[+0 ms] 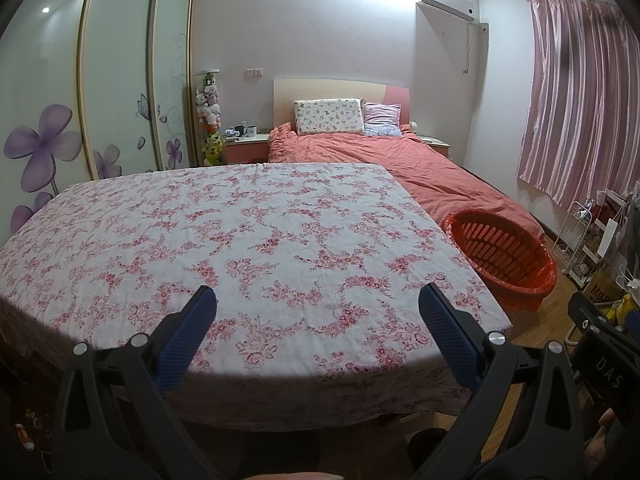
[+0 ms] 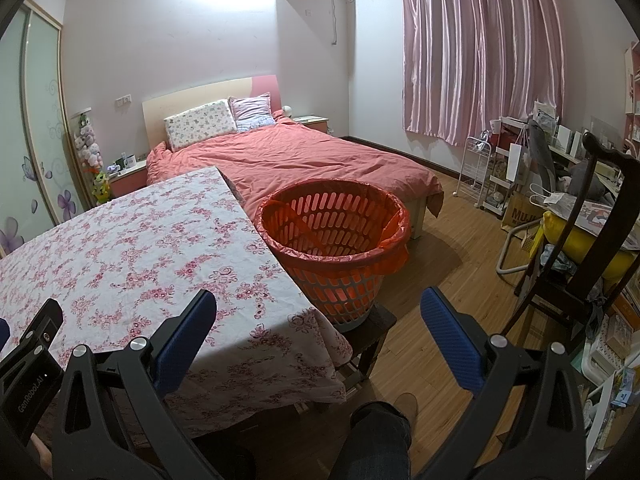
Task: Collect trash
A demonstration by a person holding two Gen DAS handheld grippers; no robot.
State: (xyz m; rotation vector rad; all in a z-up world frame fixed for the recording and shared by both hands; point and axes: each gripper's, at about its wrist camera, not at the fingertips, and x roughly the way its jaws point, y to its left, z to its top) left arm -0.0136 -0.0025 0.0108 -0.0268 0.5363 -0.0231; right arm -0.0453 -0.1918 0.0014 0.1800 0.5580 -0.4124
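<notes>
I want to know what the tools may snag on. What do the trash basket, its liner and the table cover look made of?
Basket: looks like rigid moulded plastic, matte orange, with slotted walls. Liner: thin, glossy orange plastic film, crinkled over the rim. Table cover: seemingly woven cotton-like cloth, matte, floral print, finely wrinkled and draping at the corner.

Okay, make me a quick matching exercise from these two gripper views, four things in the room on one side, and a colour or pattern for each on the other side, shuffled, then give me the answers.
Things:
1. basket
2. curtain
3. tablecloth
4. left gripper pads

Colours or patterns:
A. blue
B. white with pink flowers
C. orange-red, with a liner bag of the same colour
D. shiny pink, hanging in folds

Pairs: 1-C, 2-D, 3-B, 4-A.
</notes>
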